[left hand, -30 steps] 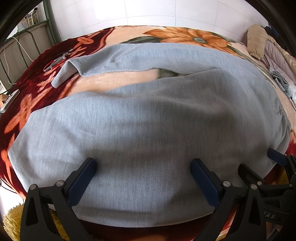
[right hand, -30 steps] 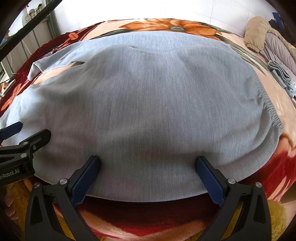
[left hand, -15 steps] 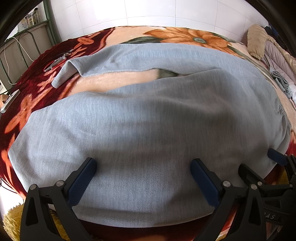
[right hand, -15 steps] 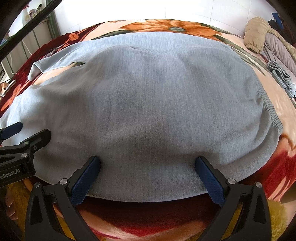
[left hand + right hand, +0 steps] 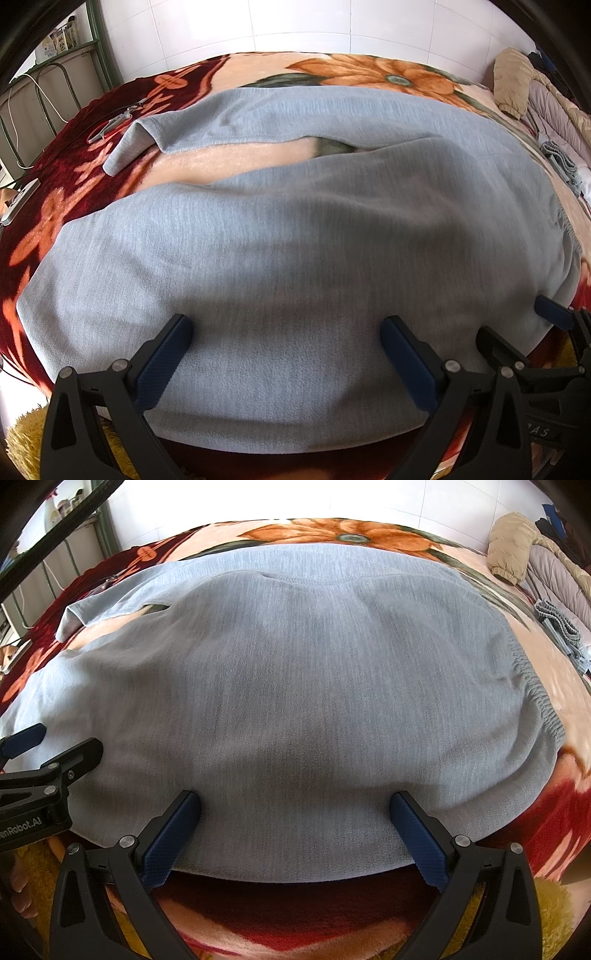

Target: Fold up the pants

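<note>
The left gripper [image 5: 284,354] and right gripper [image 5: 295,834] are hovering side by side, fingers spread wide, gripping nothing. Both are pointing over the near edge of the light grey knit pants [image 5: 295,240] lying on the red floral fleece blanket [image 5: 295,908].

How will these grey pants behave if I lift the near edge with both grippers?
The grey pants look like soft knit, so they will likely sag between the open left gripper and right gripper. The fuzzy blanket may drag on them. The far leg would probably trail.
</note>
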Demonstrator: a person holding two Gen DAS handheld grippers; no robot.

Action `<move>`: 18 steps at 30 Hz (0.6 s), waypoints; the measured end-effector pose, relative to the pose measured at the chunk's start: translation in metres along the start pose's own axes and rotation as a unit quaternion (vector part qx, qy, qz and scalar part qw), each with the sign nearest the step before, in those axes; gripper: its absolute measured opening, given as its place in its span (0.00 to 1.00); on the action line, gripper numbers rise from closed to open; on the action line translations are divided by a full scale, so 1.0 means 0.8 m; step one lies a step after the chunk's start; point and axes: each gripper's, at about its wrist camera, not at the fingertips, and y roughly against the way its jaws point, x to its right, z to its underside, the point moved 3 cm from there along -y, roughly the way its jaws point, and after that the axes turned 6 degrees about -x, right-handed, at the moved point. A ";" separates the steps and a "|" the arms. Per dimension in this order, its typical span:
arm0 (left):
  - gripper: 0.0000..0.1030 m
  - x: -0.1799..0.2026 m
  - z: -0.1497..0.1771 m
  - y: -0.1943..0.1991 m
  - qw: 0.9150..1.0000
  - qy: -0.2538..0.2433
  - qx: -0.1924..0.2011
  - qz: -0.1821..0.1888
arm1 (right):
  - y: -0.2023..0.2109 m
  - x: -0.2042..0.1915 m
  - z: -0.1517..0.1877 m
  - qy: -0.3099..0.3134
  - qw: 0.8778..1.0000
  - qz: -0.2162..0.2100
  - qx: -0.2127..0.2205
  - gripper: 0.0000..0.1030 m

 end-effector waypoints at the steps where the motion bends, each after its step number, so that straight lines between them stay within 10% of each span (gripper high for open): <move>1: 1.00 0.000 -0.001 0.000 1.000 0.000 -0.002 0.001 | 0.003 -0.001 -0.001 0.001 1.000 0.001 -0.003 1.00; 18: 0.96 0.031 -0.003 0.068 0.998 -0.035 0.015 0.052 | 0.086 0.074 -0.011 -0.034 0.999 0.013 0.005 0.89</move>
